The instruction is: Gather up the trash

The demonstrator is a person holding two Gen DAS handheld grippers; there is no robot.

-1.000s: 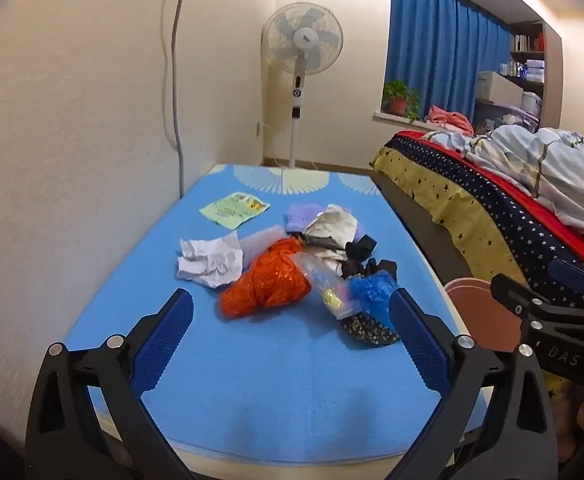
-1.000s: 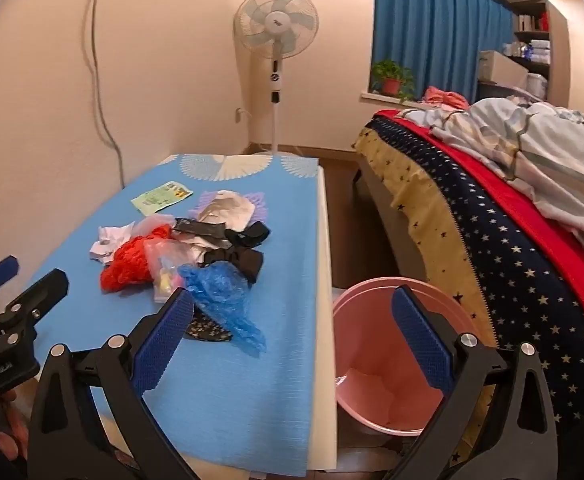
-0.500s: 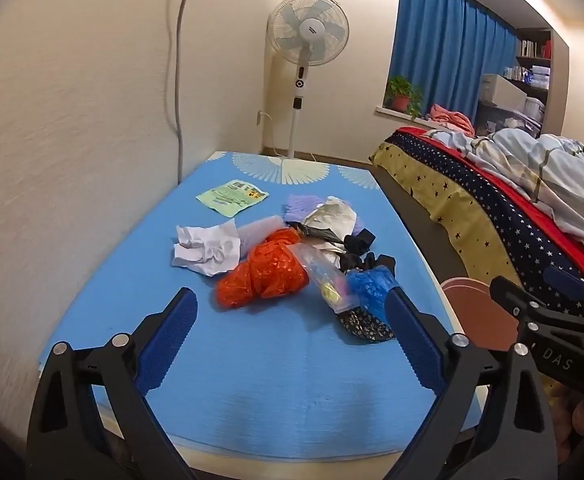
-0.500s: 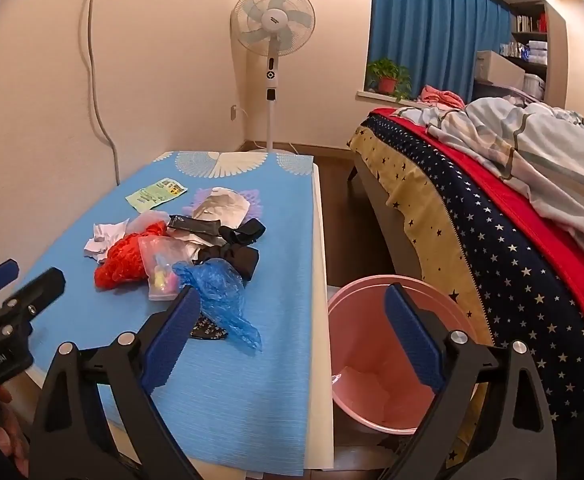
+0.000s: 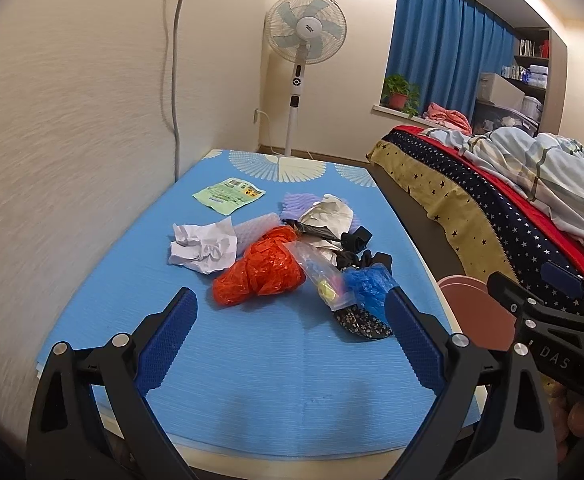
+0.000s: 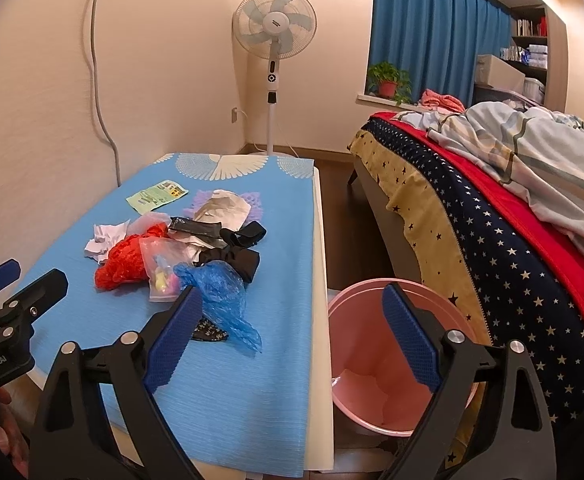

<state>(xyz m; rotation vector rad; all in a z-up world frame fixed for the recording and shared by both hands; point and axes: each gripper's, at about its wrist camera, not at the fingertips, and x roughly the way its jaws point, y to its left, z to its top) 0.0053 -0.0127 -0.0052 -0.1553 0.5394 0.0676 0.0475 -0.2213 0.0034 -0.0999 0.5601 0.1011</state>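
The left gripper [image 5: 288, 308] sits at the lower centre of the left wrist view, jaws spread wide and empty, above the near part of the blue mat [image 5: 276, 392]. The right gripper [image 6: 292, 312] occupies the lower centre of the right wrist view; its jaws have just been closing slightly but stand wide apart with nothing between them. Its left pad overlaps the mat edge and its right pad overlaps the pink bin [image 6: 355, 364].

The trash lies in a loose pile at mid-frame on the mat:
- crumpled white paper [image 5: 204, 246], left of the pile;
- orange plastic bag [image 5: 262, 270], touching the paper;
- clear zip bag [image 5: 323, 280] (small coloured items inside), lying partly on the orange bag;
- blue plastic bag [image 5: 367, 286], nearest the left gripper's right pad;
- black straps [image 6: 238, 246] and a grey-white wrapper [image 6: 224, 210] behind;
- green packet [image 5: 228, 196], lying apart toward the upper left.

The bin stands on the floor between the table's edge and the bed [image 6: 491, 240]. A standing fan [image 6: 274, 24] occupies the upper centre, with a blue curtain [image 6: 431, 28] at upper right. The wall [image 5: 72, 120] borders the mat's left side.
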